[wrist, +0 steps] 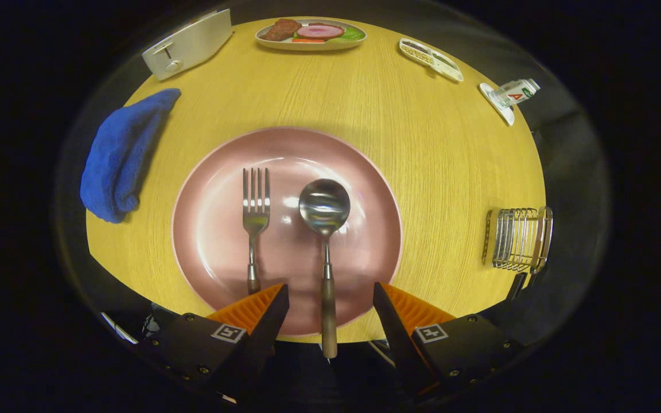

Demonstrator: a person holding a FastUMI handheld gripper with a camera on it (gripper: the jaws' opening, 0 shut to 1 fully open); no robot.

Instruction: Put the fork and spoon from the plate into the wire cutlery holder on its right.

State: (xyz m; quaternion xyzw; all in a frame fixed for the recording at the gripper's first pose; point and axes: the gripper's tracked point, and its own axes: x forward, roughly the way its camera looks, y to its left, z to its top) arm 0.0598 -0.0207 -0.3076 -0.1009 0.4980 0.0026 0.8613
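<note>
A pink plate [365,189] lies on the wooden table just ahead of my fingers. On it lie a metal fork [255,215] and, to its right, a metal spoon [324,209], both with wooden handles pointing back toward me. The spoon's handle runs between my two fingers without touching either. The fork's handle end disappears behind my left finger [261,310]. My gripper [330,298] is open, hovering above the plate's near rim. The wire cutlery holder [518,238] stands to the right of the plate near the table's edge.
A blue cloth [121,152] lies left of the plate. At the far side stand a white toaster [188,45], a dish of food [310,33], a small white tray [431,58] and a bottle lying on a white dish [513,93].
</note>
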